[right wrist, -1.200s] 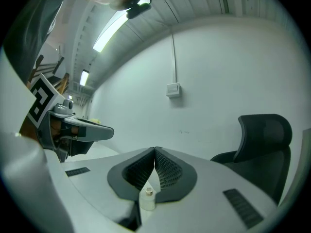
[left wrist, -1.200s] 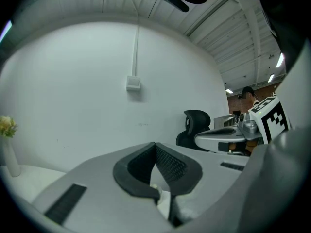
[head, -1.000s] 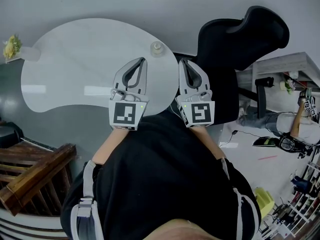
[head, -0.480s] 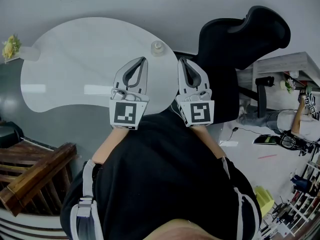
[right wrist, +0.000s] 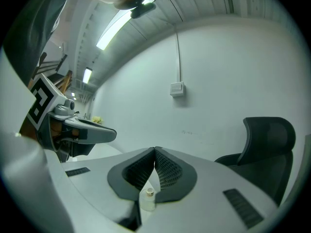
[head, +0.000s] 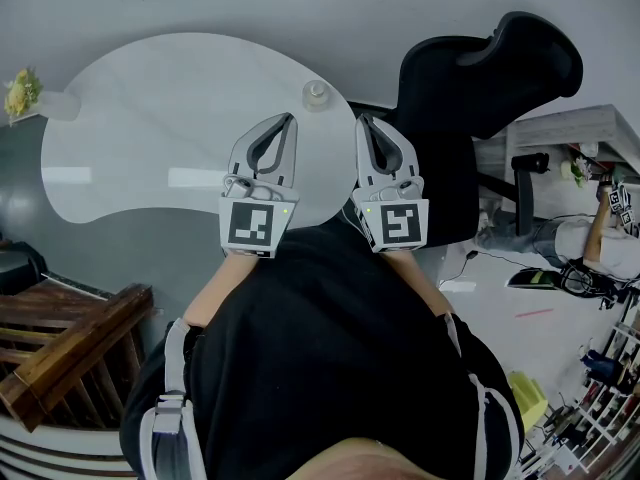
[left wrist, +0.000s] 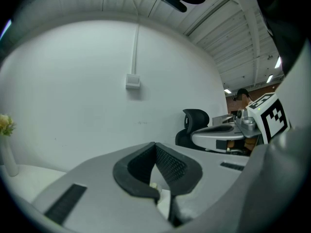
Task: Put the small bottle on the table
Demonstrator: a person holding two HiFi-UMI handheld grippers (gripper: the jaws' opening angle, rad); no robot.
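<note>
**Figure: Count of items in view**

Grippers: two, a left gripper (head: 290, 120) and a right gripper (head: 362, 121), each carrying one marker cube (head: 250, 226). Bottles: one small bottle (head: 317, 93). Tables: one white surface (head: 140, 128) and one grey desk (head: 570, 128) at the right edge. Chairs: one black office chair (head: 480, 78). Vases: one vase (head: 58, 107), holding yellow flowers (head: 22, 93). Wall fittings: one wall box (left wrist: 132, 81). Bystanders: one person (head: 600, 248), far right.
</note>
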